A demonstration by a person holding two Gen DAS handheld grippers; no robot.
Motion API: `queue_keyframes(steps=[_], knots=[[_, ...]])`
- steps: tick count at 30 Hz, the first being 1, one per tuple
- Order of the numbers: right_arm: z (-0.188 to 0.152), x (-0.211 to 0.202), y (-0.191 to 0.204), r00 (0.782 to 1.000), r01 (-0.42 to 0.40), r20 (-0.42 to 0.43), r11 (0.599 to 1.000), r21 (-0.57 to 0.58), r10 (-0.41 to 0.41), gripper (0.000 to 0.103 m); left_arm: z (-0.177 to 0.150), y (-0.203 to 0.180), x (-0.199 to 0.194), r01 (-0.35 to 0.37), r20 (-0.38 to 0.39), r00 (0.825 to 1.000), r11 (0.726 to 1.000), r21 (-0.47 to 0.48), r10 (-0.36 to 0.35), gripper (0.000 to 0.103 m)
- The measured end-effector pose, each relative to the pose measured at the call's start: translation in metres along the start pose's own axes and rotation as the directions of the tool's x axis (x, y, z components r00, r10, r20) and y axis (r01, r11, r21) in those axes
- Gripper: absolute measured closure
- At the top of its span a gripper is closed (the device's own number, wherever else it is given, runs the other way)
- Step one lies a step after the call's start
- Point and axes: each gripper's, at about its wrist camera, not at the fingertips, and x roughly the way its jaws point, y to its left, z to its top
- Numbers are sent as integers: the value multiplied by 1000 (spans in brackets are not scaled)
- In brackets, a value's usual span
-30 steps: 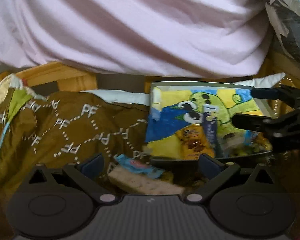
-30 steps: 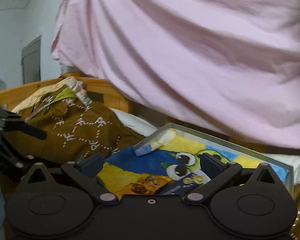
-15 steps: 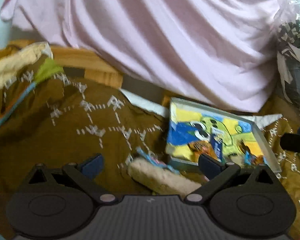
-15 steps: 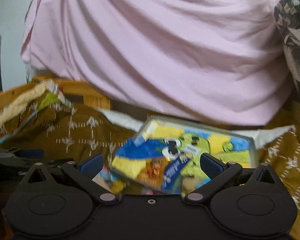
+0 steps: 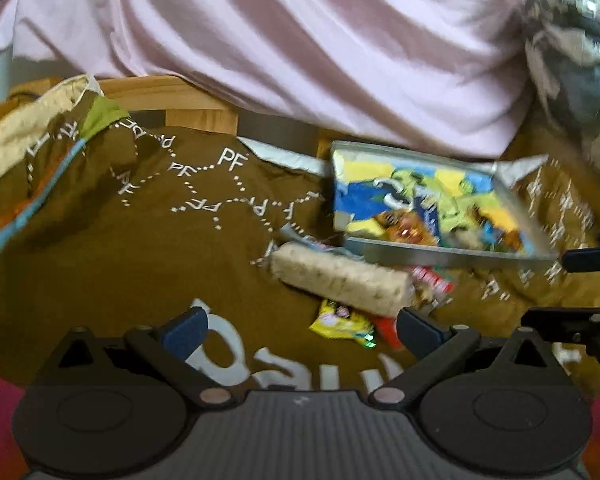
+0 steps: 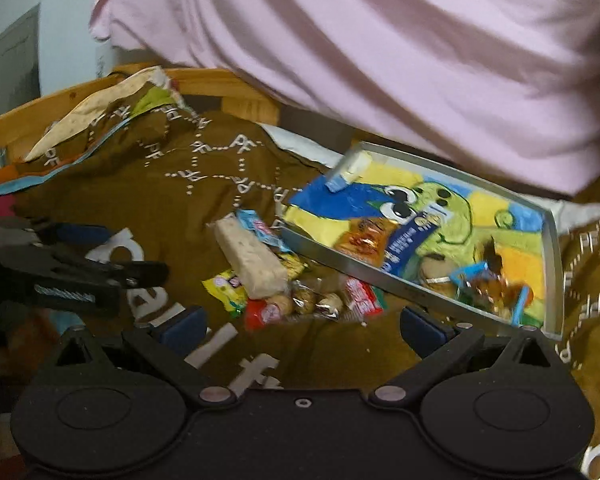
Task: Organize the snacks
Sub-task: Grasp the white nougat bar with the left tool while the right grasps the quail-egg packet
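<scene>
A shallow metal tray (image 6: 396, 280) (image 5: 440, 249) with a cartoon print lies on the brown bed cover and holds several wrapped snacks. In front of its near rim is a loose pile: a long pale bar (image 6: 252, 258) (image 5: 340, 280), a yellow packet (image 6: 224, 290) (image 5: 340, 322), a red packet (image 6: 262, 314) and clear-wrapped cookies (image 6: 314, 300). My left gripper (image 5: 300, 326) hangs open just short of the pale bar, nothing between its fingers. My right gripper (image 6: 302, 326) is open too, right before the pile. Each gripper shows at the edge of the other's view.
A person in a pink shirt (image 6: 380, 60) leans over the far side of the tray. The brown printed cover (image 5: 140, 220) is bunched up at the left, with a wooden bed rail (image 6: 60, 100) behind it. A patterned bag (image 5: 572, 60) sits at the upper right.
Both grippers have pulled back and tilted down, so the snack pile in front of the tray has come into view. The tray now looks smaller and farther off. Both stay open.
</scene>
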Motion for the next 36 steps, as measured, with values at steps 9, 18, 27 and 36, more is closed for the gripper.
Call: queue_keyframes(steps=[9, 18, 27, 36], knots=[[-16, 21, -33, 999, -37, -3, 999, 38, 38, 1, 10, -15, 7, -21, -126, 992, 1000, 8, 21, 0], [-31, 39, -59, 998, -63, -6, 995, 76, 63, 1, 17, -45, 33, -30, -183, 982, 998, 60, 41, 0], [-38, 53, -67, 997, -75, -6, 995, 64, 75, 1, 17, -47, 54, -27, -138, 990, 999, -44, 21, 1], [-27, 90, -61, 968, -247, -9, 950, -191, 249, 1, 35, -42, 94, 21, -145, 989, 996, -86, -34, 1]])
